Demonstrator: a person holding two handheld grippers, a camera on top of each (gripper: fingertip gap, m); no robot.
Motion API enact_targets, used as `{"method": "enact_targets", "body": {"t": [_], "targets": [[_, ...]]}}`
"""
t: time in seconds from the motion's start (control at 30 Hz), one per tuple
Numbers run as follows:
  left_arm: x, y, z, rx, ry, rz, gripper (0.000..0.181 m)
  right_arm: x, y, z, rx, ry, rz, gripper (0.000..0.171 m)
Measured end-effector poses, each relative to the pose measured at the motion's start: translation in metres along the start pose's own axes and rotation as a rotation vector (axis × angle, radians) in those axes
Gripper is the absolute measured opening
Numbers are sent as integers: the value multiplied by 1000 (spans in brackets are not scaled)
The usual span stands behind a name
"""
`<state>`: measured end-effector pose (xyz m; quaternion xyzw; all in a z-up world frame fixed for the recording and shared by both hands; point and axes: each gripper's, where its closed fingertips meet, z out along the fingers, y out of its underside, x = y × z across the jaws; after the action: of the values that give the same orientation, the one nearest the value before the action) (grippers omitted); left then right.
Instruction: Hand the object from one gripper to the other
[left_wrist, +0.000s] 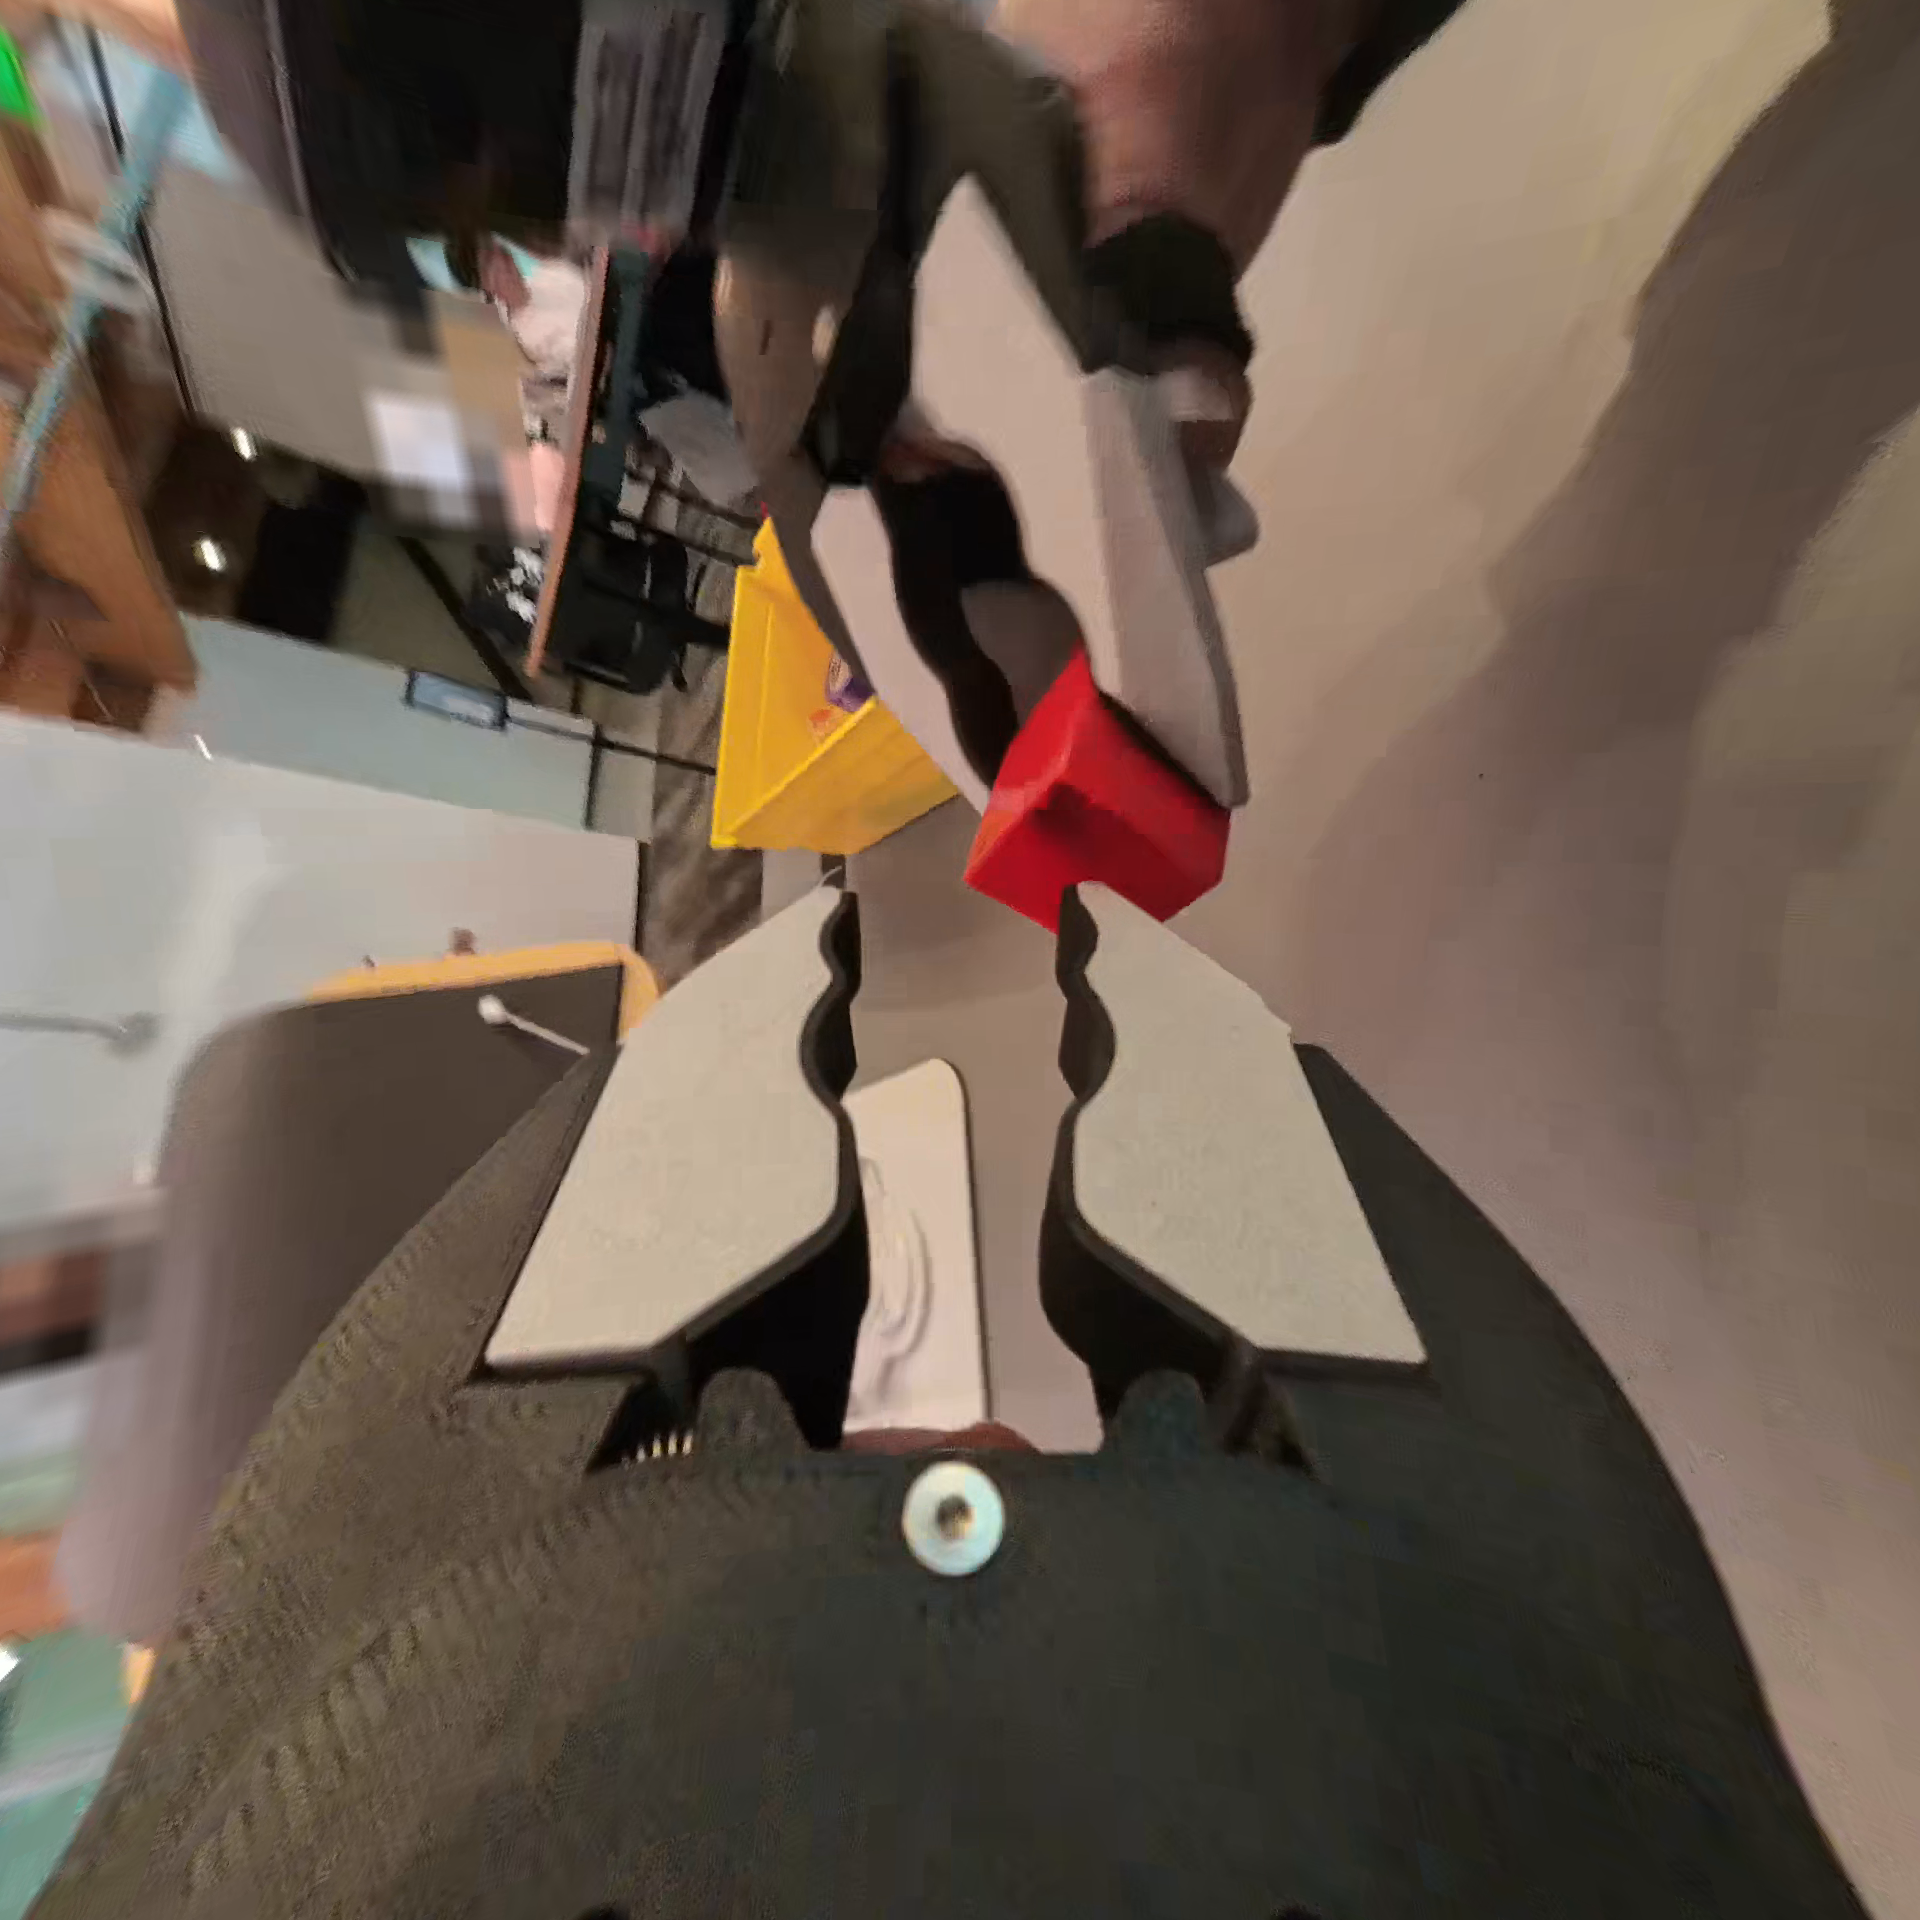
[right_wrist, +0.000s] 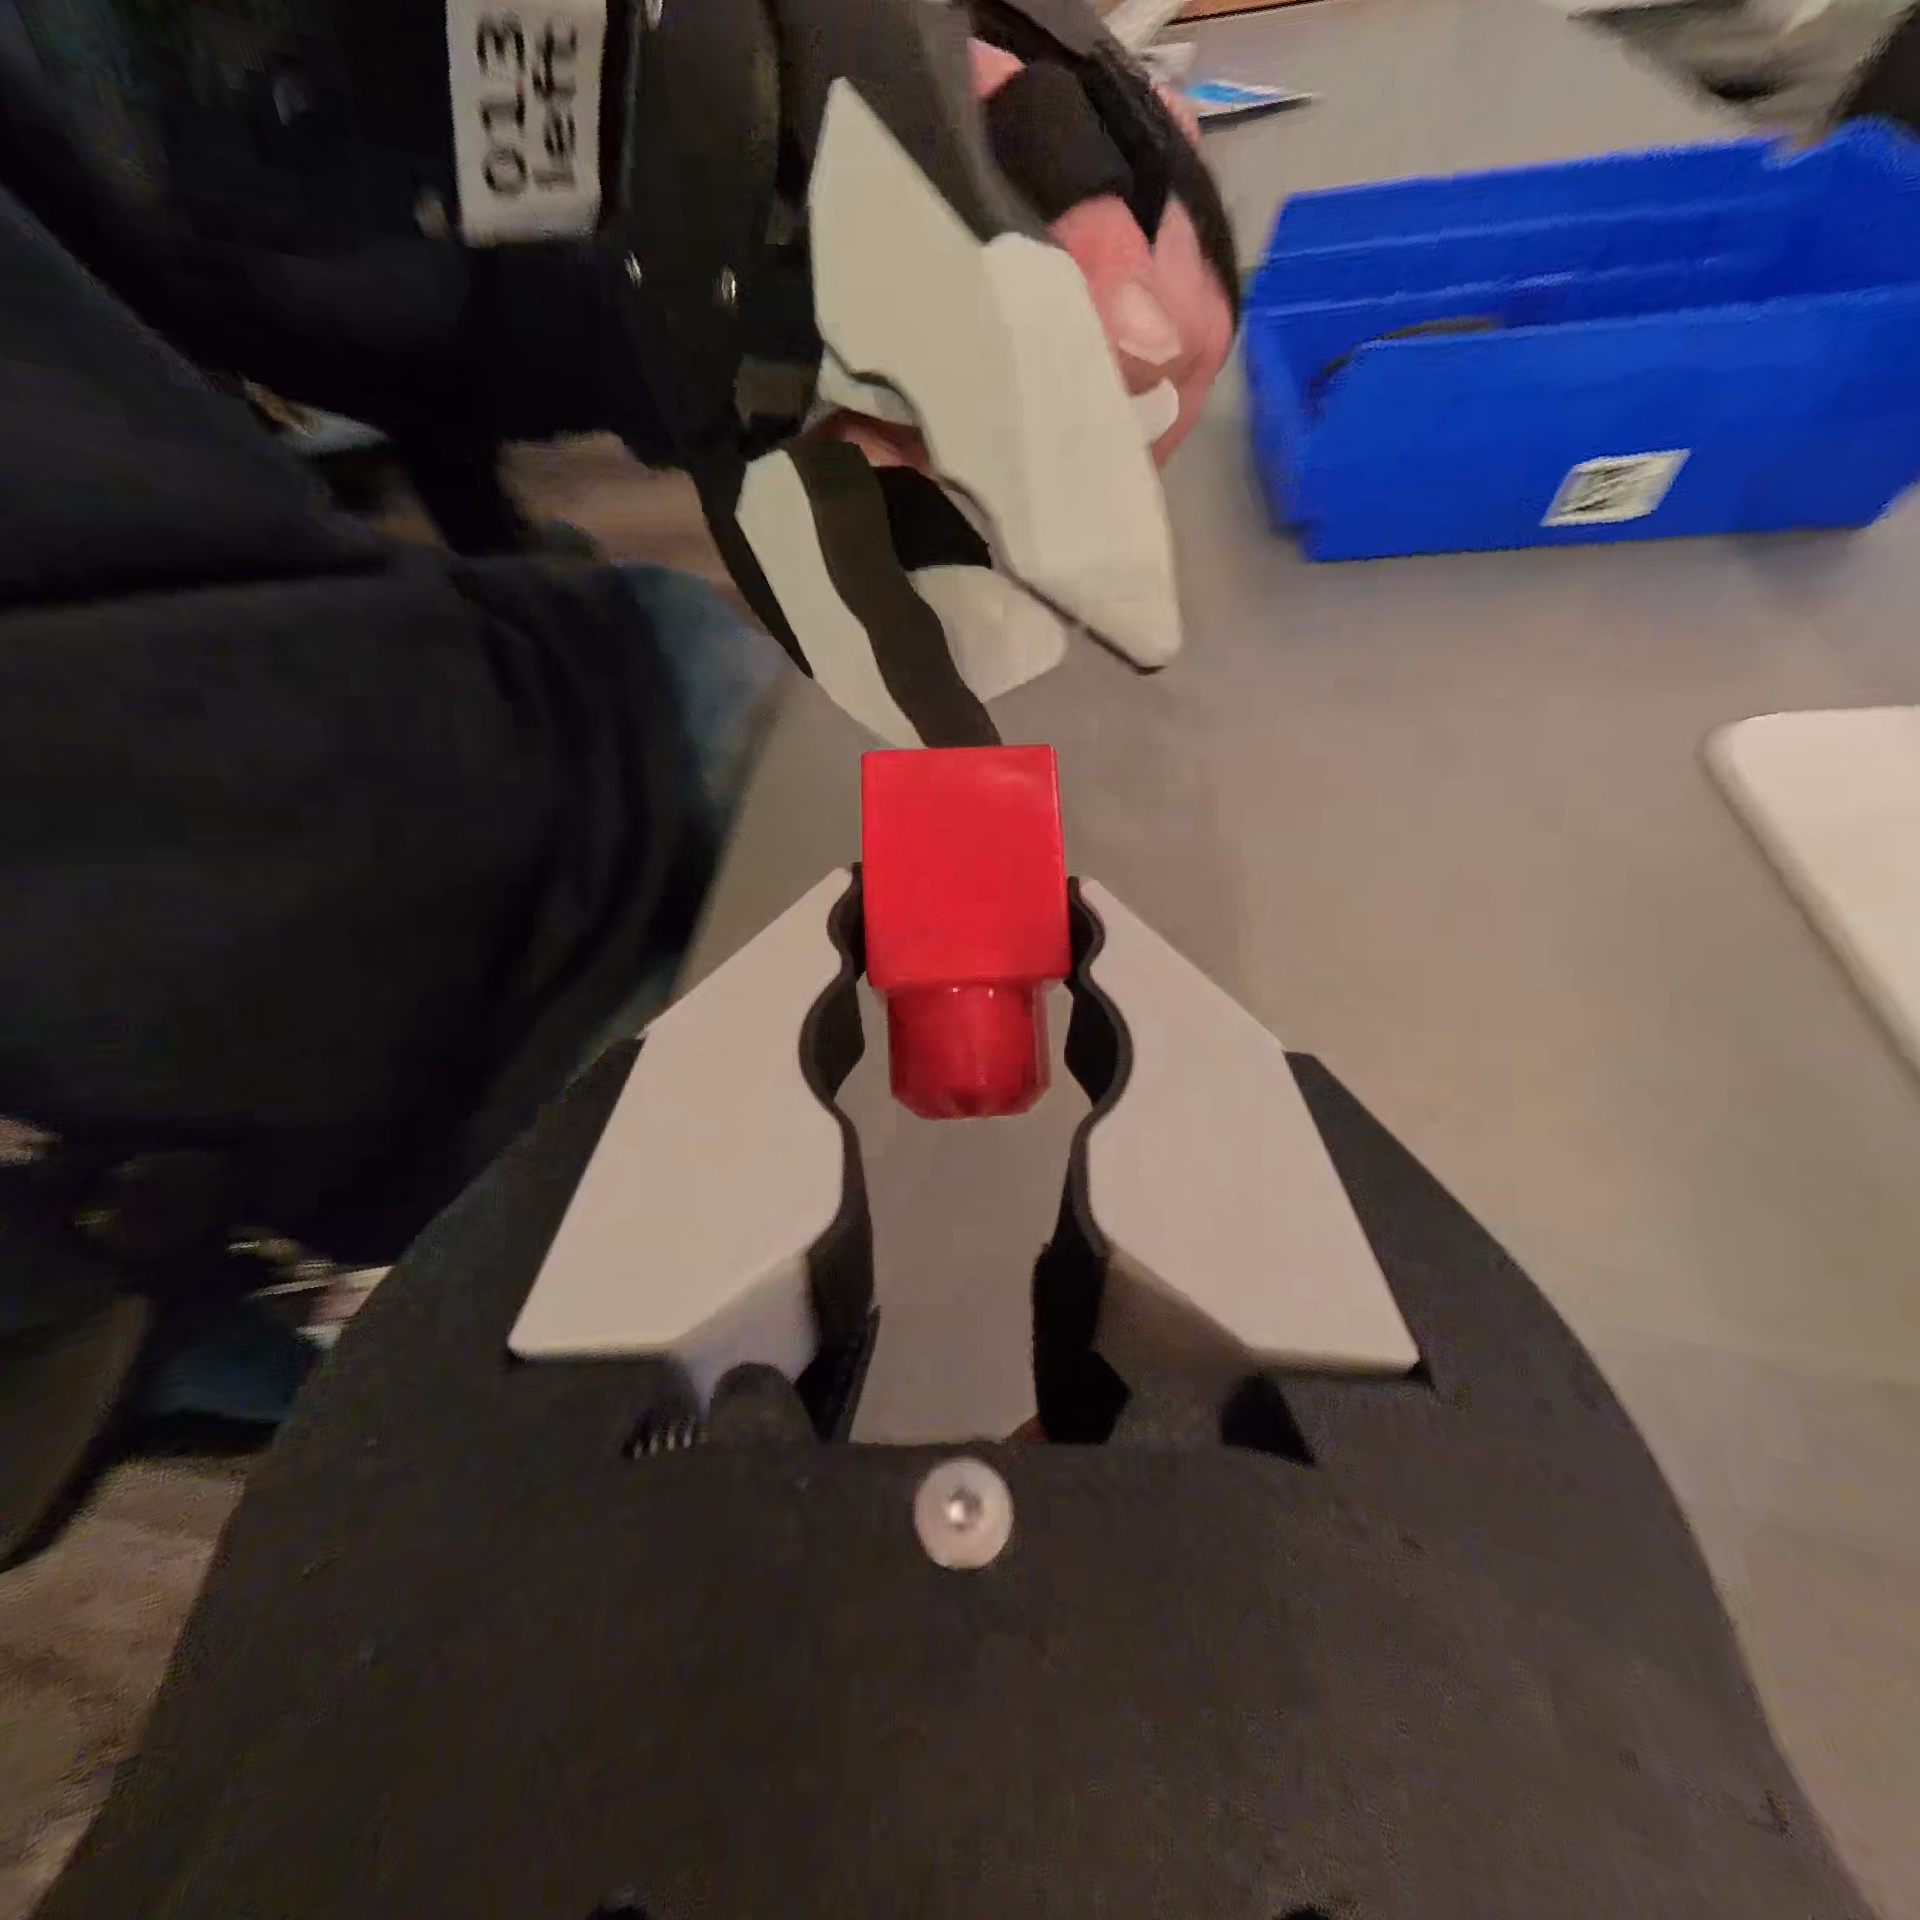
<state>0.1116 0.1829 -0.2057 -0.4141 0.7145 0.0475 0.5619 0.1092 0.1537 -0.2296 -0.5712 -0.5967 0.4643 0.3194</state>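
The red block (right_wrist: 961, 862), a cube with a round peg on its near end, is clamped between the fingertips of my right gripper (right_wrist: 963, 883), above the grey table. In the left wrist view the right gripper (left_wrist: 1101, 769) comes down from above with the red block (left_wrist: 1091, 831) at its tip. My left gripper (left_wrist: 956, 914) is open and empty, and its right fingertip is at the block's lower edge. In the right wrist view the left gripper (right_wrist: 1049, 686) is just beyond the block, with one finger pad (right_wrist: 925, 665) reaching its far top edge.
A blue bin (right_wrist: 1558, 364) stands at the back right of the grey table (right_wrist: 1403, 1039). A white board (right_wrist: 1849, 831) lies at the right edge and also shows between my left fingers (left_wrist: 925, 1164). A yellow bin (left_wrist: 800, 748) is farther off. A dark sleeve (right_wrist: 260, 727) fills the left.
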Motion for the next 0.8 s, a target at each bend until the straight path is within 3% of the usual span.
{"method": "enact_targets", "body": {"t": [0.23,0.4,0.5,0.57,0.6,0.8], "targets": [[17,-20,3,13,42,306,16,-19,3,7,3,-303,192,33],[23,-21,5,18,80,279,5,-18,4,7,-2,-318,163,33],[19,-16,7,-4,71,175,5,-7,-2,4,42,-225,117,42],[11,-11,9,-11,56,45,5,9,-7,-1,66,-70,48,70],[9,-6,10,-23,63,-33,5,15,-6,-4,55,10,-6,74],[-5,12,12,4,130,-504,4,22,-10,-12,-75,362,-349,71]]}}
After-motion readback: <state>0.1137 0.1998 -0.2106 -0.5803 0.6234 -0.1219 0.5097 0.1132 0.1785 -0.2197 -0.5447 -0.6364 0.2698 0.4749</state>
